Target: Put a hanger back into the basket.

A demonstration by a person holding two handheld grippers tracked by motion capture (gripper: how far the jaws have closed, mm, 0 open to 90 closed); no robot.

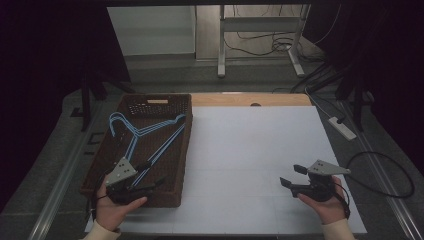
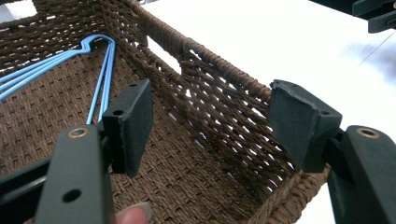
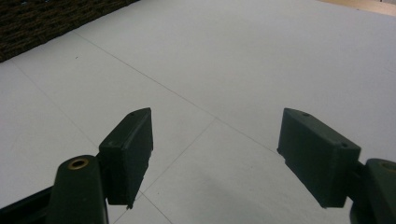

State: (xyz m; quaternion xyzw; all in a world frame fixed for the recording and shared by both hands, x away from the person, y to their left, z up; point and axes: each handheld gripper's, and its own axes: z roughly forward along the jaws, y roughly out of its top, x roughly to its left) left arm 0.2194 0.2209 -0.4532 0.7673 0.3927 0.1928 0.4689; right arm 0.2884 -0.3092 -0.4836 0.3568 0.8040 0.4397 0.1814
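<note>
Blue hangers [image 1: 145, 137] lie inside the wicker basket [image 1: 186, 145].

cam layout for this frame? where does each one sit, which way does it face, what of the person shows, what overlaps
High view: above the person's side, facing forward and down on the white table; both hands, left gripper and right gripper show.
Left gripper view: rides the left gripper, facing into the basket with the hangers; open jaws and a fingertip show.
Right gripper view: rides the right gripper, facing the table; open jaws show.
Shared: high and left gripper views both show basket and hangers.
</note>
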